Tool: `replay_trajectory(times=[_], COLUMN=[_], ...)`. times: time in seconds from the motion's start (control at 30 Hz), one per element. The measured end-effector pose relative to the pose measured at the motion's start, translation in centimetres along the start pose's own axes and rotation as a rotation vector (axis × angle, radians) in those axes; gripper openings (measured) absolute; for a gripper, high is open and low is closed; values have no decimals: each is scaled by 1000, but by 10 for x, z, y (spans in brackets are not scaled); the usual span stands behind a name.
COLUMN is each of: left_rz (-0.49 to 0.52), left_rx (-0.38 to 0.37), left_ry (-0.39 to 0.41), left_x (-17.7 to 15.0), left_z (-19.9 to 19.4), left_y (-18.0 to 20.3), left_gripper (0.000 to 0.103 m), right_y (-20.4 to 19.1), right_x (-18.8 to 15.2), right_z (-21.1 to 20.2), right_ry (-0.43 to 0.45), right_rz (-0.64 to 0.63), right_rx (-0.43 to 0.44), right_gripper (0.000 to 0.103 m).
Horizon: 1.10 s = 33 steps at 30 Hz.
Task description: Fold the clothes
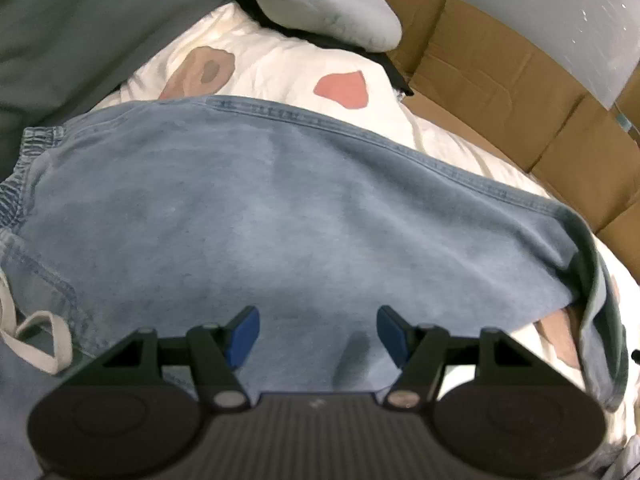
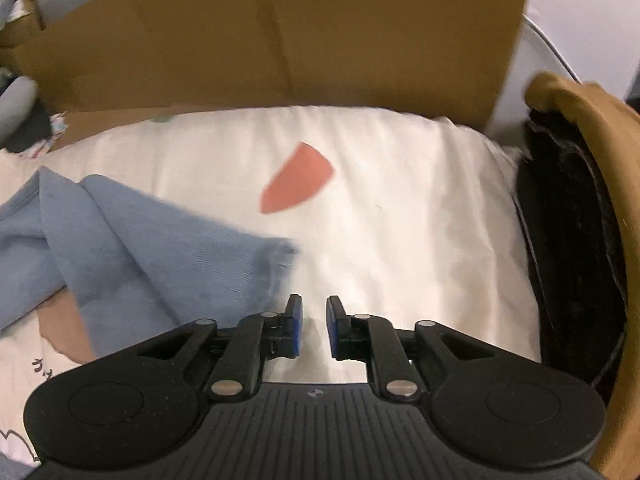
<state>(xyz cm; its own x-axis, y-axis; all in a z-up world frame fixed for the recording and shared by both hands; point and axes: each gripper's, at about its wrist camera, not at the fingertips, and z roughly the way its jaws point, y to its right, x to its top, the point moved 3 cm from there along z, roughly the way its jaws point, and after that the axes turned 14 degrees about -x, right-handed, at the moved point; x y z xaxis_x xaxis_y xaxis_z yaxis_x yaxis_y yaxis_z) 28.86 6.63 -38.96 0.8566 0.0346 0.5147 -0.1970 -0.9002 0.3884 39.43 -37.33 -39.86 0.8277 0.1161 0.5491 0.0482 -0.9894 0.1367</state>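
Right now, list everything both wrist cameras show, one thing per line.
denim garment: one, faded blue, spread on the bedcover below the left gripper; one end shows in the right wrist view, left of the right gripper.
drawstring: one, off-white, at the garment's waistband, left edge.
bedcover: one, cream with pink and brown shapes, under the garment.
grey garment: one, pale grey, at the far edge of the bedcover.
cardboard: flattened pieces, brown, along the far side.
left gripper: black with blue pads, jaws open, nothing between them.
right gripper: black with blue pads, jaws narrowly apart, nothing between them.
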Motion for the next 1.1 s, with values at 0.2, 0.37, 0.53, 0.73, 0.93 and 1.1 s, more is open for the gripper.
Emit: replay_trajectory(times=[0.2,0.37,0.53,0.73,0.93,1.1], left_rz=[-4,1,-3,-1,3,11], left_rx=[-1,-5,-7,-13,-15,-23], left_ry=[-2,-8,-5,-16,-38,-33], left_x=[-1,-3,-4,-8,-12,-9], left_z=[-4,-6,-8,-7,-3,-3], left_y=[1,1,2,3,3,5], left_gripper=[68,68,68,68,68,68], right_y=[8,-11,-47,-83,-99,-100], right_x=[-6,-22,-44,-65,-75,-80], right_z=[-27,-49,-71,-78,-70,-63], right_ry=[59,72,123,169,190,208], right_rz=[-42,-189,-402,-586,-709,-760], right_rx=[87,179,269,317,308,263], right_gripper=[36,57,57,57,57,55])
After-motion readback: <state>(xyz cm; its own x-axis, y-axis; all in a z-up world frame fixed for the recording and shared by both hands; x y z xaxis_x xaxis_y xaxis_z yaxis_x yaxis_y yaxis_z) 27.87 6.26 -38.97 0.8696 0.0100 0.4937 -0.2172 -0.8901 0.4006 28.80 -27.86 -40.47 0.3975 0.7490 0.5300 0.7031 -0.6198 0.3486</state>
